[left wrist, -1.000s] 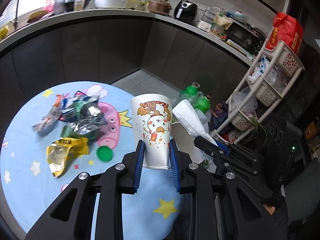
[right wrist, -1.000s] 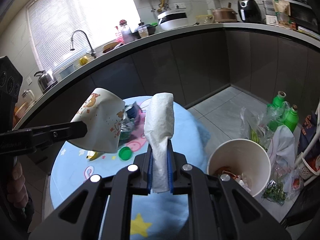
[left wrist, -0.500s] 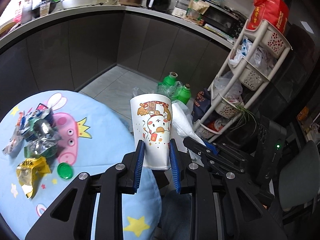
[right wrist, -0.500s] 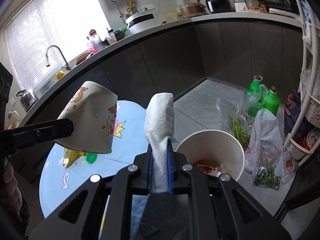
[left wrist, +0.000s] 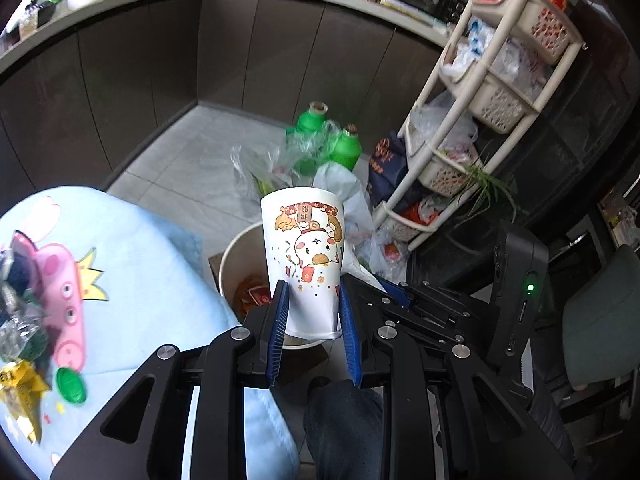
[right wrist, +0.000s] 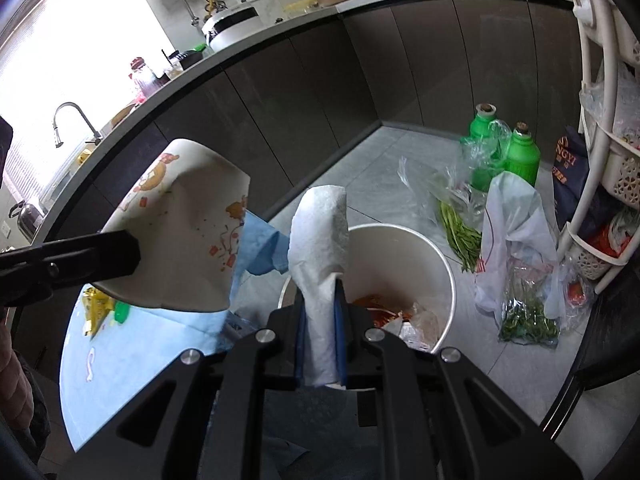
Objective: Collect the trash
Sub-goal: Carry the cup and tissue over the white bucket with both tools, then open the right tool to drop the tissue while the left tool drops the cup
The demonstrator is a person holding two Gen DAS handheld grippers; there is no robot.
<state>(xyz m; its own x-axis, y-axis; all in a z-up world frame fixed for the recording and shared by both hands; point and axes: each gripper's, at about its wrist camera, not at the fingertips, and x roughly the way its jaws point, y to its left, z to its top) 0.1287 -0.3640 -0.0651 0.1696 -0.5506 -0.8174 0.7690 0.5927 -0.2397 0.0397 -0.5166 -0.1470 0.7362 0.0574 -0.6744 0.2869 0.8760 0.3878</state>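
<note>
Presently, at the left stands a round table under a pale blue cloth (left wrist: 136,264) printed with a pink cartoon figure and stars. On its near left part lie crumpled wrappers (left wrist: 20,392), a foil packet and a green bottle cap (left wrist: 71,385). Just beside the table's right edge a white bin (right wrist: 404,252) stands on the grey tiled floor, with red and clear scraps visible inside.

The left gripper (left wrist: 314,320) has its blue pads pressed against the lower sides of a printed paper cup (left wrist: 306,256), which it holds above the bin's near rim, mouth pointing away. To its right, the right gripper (right wrist: 320,344) is clamped on a folded white paper towel (right wrist: 320,248), which stands up from the jaws over the bin's near-left rim.

Farther right on the floor are two green bottles (right wrist: 520,156), clear bags of green vegetables (right wrist: 460,236) and a white plastic bag (right wrist: 512,232). At the far right a cream tiered basket rack (left wrist: 492,92) holds bags and packets. Behind, dark cabinet fronts run under a grey counter (right wrist: 280,32) carrying a sink tap, a rice cooker and a pot.
</note>
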